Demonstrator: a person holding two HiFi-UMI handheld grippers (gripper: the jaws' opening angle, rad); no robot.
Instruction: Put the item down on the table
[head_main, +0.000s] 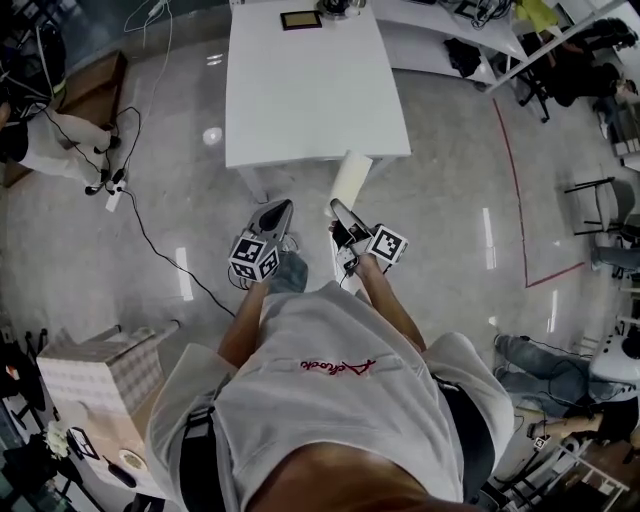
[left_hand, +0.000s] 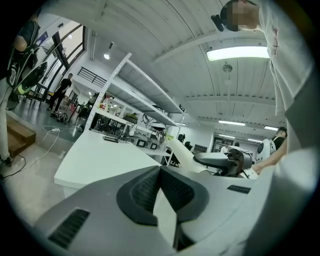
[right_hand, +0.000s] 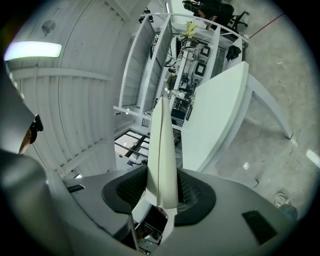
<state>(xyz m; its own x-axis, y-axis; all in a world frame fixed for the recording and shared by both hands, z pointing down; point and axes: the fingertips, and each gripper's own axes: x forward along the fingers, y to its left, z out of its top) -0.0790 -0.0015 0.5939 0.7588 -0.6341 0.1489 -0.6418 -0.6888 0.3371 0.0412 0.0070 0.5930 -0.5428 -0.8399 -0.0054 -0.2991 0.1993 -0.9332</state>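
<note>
head view: the person stands by the near end of the white table (head_main: 310, 90). the right gripper (head_main: 338, 212) holds a long pale item (head_main: 350, 180) by its low end. the item leans up toward the table, and its top shows just at the table's near edge. most of it looks to be over the floor. the left gripper (head_main: 283, 210) is just beside it, holding nothing.

left gripper view: the jaws are pressed together with nothing between them. the table is ahead, and the item sticks up off to the right.

right gripper view: the jaws are partly closed and pinch the item at its bottom. the rest of it stands tall and free.

what could go wrong: if the jaws let go here, i think the item falls on the floor, as it is not over the table yet. the grip is only at one end, so a quick swing could make the item tip or slip. its top could also bump the table edge.
</note>
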